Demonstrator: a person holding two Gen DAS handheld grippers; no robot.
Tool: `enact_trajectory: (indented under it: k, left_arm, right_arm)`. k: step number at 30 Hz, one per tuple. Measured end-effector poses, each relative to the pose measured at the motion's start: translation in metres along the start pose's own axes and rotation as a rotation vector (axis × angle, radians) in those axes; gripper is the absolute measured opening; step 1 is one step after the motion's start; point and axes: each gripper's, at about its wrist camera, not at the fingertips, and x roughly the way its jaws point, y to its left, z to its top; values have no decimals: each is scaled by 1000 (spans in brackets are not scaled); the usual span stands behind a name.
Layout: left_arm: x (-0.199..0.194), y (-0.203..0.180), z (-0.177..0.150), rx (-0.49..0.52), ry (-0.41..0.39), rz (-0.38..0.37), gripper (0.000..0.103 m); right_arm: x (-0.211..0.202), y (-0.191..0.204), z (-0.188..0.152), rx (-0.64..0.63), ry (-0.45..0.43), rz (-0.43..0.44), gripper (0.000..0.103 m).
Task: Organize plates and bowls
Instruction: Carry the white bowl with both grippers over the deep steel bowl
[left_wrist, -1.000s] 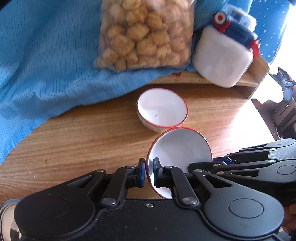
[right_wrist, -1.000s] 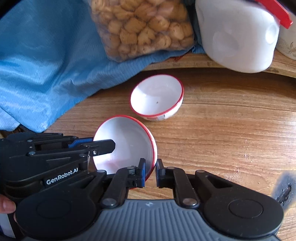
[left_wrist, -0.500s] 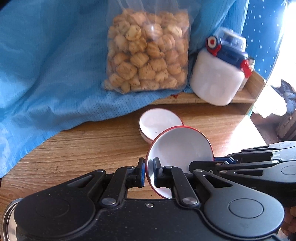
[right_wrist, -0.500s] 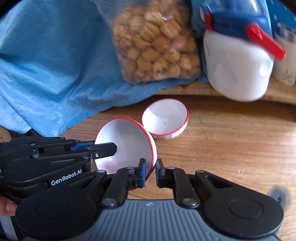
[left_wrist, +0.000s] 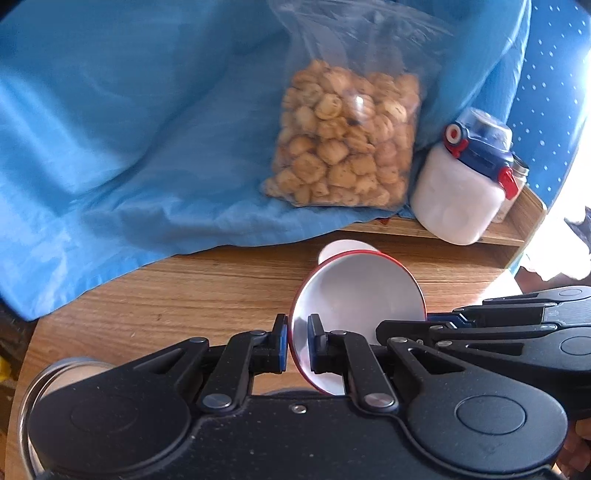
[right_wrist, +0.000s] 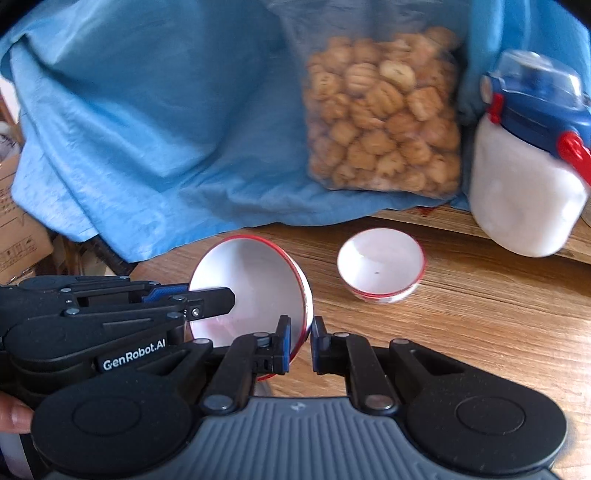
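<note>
Both grippers hold one white bowl with a red rim (left_wrist: 360, 291), tilted on edge above the wooden table. My left gripper (left_wrist: 297, 345) is shut on its left rim. My right gripper (right_wrist: 300, 345) is shut on its right rim, where the bowl (right_wrist: 255, 280) also shows. A second white, red-rimmed bowl (right_wrist: 380, 266) stands upright on the table, farther back and to the right; in the left wrist view only its far edge (left_wrist: 340, 248) shows behind the held bowl.
A clear bag of biscuits (left_wrist: 343, 140) leans on blue cloth (left_wrist: 129, 129) at the back. A white jar with a blue and red lid (right_wrist: 528, 162) stands on a raised wooden ledge, right. A metal rim (left_wrist: 37, 380) shows at the lower left.
Both grippers have risen and drawn back with the held bowl. The bowl on the table now looks smaller and farther, and more cloth and bag are in view.
</note>
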Motion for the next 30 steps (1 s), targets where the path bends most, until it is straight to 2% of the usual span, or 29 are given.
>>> enact_trajectory:
  k: [10,21,30]
  left_arm:
    - [-27,16,-25,-52,-4,63,11]
    - [-45,33,-47,-129,14,117,11]
    - [-43,34,-56,-123,76,117,11]
  right_arm:
    - [0,28,-6,-76,11,62,12]
    - [8,50,-17,-128,75,128,13]
    - [11,48,-22,-125,130,138,13]
